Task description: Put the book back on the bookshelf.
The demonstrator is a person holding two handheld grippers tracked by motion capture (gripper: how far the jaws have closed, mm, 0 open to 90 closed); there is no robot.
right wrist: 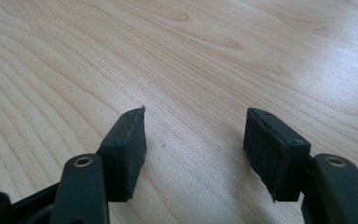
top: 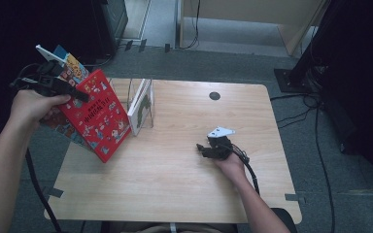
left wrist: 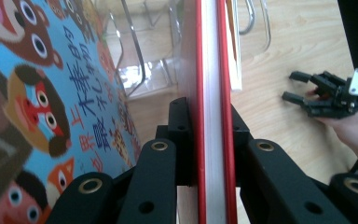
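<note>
Looking down from the high view, the left gripper (top: pixel 73 90) holds a red book (top: pixel 97 116) tilted above the counter's (top: pixel 184 184) left edge, beside a clear rack (top: pixel 143 104) with a white book; the right gripper (top: pixel 205 148) rests mid-counter. In the left gripper view, its fingers (left wrist: pixel 179 135) pinch the red book's page edge. In the right gripper view, its fingers (right wrist: pixel 126 149) stand spread over bare wood.
</note>
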